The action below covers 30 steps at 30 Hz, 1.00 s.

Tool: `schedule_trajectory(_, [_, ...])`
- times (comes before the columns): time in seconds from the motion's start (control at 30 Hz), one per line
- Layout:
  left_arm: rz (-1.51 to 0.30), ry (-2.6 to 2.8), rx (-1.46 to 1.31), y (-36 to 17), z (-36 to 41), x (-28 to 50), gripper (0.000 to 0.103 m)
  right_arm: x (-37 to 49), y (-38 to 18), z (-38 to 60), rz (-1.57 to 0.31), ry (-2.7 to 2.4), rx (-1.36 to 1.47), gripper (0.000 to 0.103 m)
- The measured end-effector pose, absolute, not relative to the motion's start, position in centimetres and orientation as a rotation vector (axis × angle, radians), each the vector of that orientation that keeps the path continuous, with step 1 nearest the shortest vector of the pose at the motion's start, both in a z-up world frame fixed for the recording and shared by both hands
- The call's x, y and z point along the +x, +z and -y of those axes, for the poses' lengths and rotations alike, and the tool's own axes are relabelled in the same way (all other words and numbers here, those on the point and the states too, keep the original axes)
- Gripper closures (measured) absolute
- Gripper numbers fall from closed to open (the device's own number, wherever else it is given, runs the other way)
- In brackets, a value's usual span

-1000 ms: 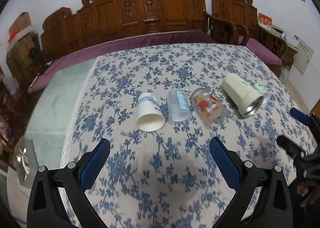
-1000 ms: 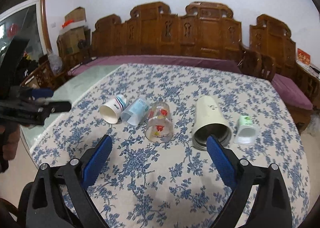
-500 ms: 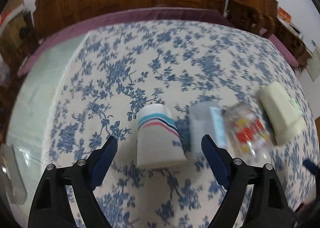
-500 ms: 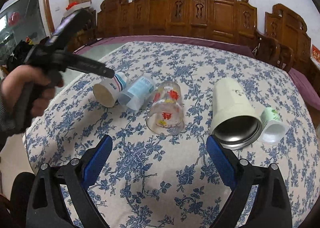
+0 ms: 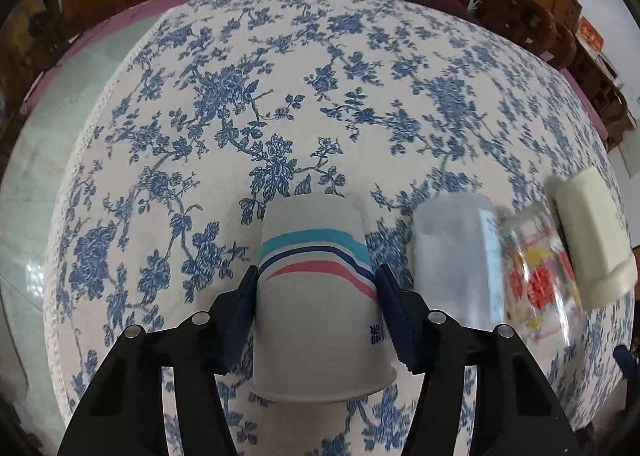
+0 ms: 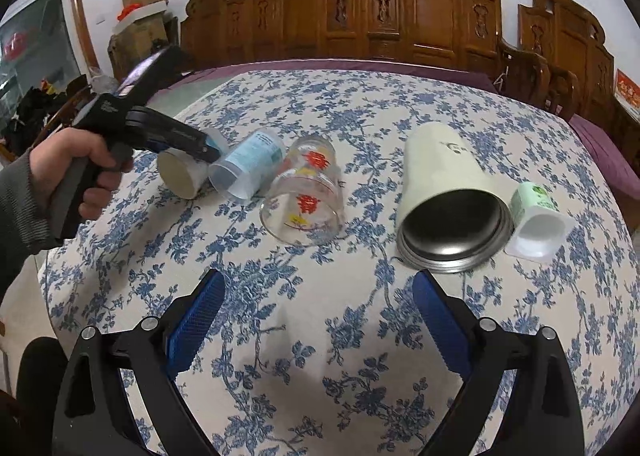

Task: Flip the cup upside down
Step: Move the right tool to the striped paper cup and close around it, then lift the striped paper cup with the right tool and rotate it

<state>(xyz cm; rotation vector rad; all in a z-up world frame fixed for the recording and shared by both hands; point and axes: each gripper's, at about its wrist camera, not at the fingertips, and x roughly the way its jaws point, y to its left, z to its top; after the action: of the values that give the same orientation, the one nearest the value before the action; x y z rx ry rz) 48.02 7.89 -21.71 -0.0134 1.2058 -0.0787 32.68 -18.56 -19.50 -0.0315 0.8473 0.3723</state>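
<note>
The white striped paper cup (image 5: 316,296), lying sideways on the floral tabletop (image 5: 320,96), was clamped by the left gripper (image 5: 316,296); the right gripper (image 6: 316,320) was held wide open, empty.

Bare cloth (image 6: 312,320) is lying open before the right gripper (image 6: 318,320); a plastic cup (image 5: 456,256) is crowding the paper cup's (image 5: 320,296) right side.

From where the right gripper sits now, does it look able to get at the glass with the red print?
Probably yes. The right gripper hangs open over bare tablecloth, and the glass lies on its side just ahead, mouth toward it, nothing between. The plastic cup lies close beside the glass, leaving little room on that side.
</note>
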Motion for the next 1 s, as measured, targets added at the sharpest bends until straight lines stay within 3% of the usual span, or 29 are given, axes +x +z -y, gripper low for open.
schedule_trajectory(0.43, [-1.069,-0.2,0.006,-16.4,-3.3,35.4,0.047,27.0,-17.1,23.0,-0.796,0.305,0.051,0.007])
schedule_trajectory(0.8, [-1.084,-0.333,0.048,-20.4,5.4,29.9,0.047,23.6,-16.4,27.5,-0.779,0.211,0.1,0.007])
schedule_trajectory(1.0, [-1.103,-0.337,0.049,-22.1,6.5,30.0,0.045,23.6,-17.2,28.3,-0.802,0.191,0.086,0.007])
